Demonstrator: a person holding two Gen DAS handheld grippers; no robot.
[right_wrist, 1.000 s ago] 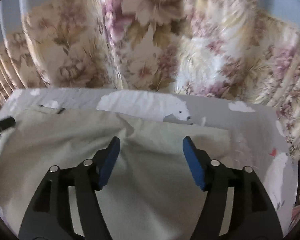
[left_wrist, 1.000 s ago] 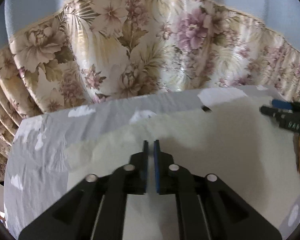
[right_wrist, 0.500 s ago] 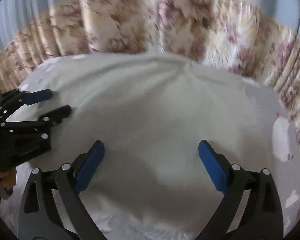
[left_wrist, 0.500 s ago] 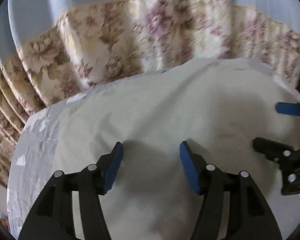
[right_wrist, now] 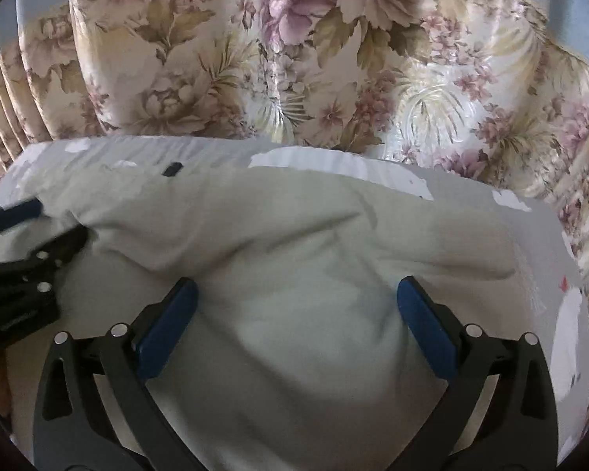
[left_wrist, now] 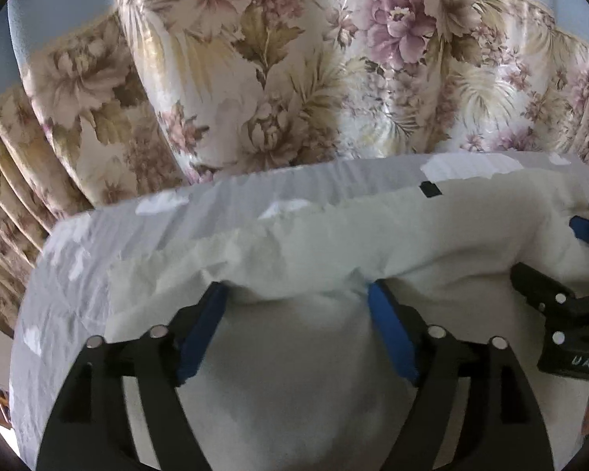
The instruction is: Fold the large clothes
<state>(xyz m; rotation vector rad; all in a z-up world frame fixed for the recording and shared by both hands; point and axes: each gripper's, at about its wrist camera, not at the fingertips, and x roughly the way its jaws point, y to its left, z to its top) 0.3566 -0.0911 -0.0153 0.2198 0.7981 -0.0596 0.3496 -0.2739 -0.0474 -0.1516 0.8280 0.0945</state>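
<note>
The pale garment (left_wrist: 302, 384) runs under both grippers and off the bottom edge of each wrist view, so its near hem and full outline stay unseen. Beyond the left gripper (left_wrist: 296, 298), a raised fold hides the cloth just behind it. To that gripper's right, the right gripper (left_wrist: 569, 267) is cut by the picture's edge; only one blue pad and part of its black frame show. Left of the right gripper (right_wrist: 296, 294), the left one appears blurred. A small dark tag (right_wrist: 172, 168) past the fingertips is too small to read, perhaps a label.
</note>
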